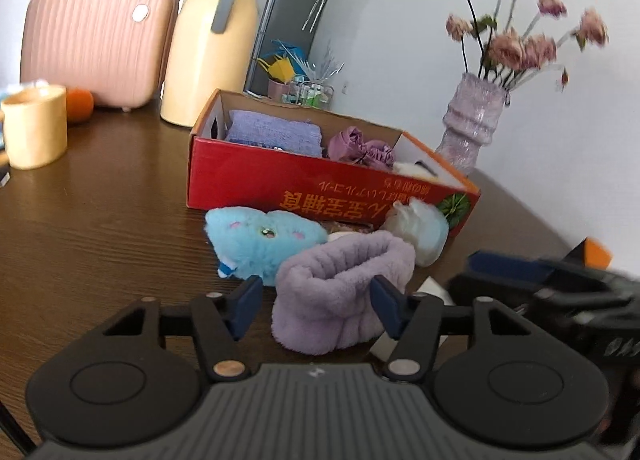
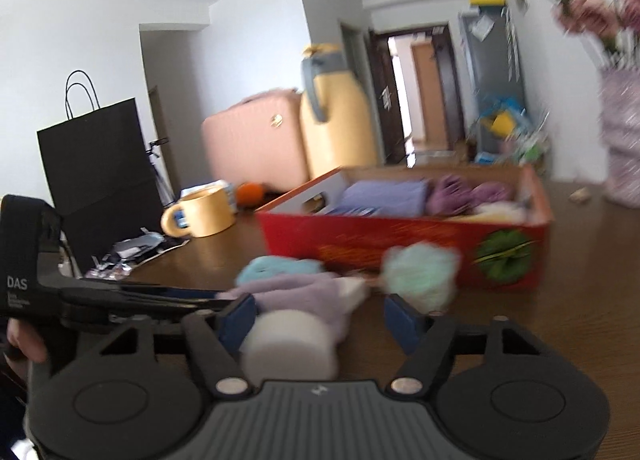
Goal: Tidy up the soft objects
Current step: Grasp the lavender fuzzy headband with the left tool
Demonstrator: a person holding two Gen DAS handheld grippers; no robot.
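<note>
A fluffy lilac band [image 1: 340, 292] lies on the brown table [image 1: 100, 228] between the jaws of my open left gripper [image 1: 316, 304]. Behind it lie a blue plush toy [image 1: 260, 240] and a pale green fluffy ball [image 1: 420, 228]. A red cardboard box [image 1: 320, 184] behind them holds a folded purple cloth [image 1: 276, 132] and a mauve ruffled item [image 1: 360, 148]. My right gripper [image 2: 324, 320] is open over a white roll [image 2: 288, 344], with the lilac band [image 2: 304, 292], the blue toy [image 2: 276, 268], the green ball [image 2: 420, 272] and the box [image 2: 400, 240] beyond. The right gripper also shows in the left wrist view [image 1: 560, 300].
A cream jug [image 1: 212, 40], a pink case [image 1: 96, 40], a yellow mug [image 1: 36, 124] and an orange [image 1: 80, 104] stand at the back left. A lilac vase of flowers [image 1: 472, 124] stands right of the box. A black paper bag [image 2: 100, 180] and wrappers [image 2: 132, 252] lie left.
</note>
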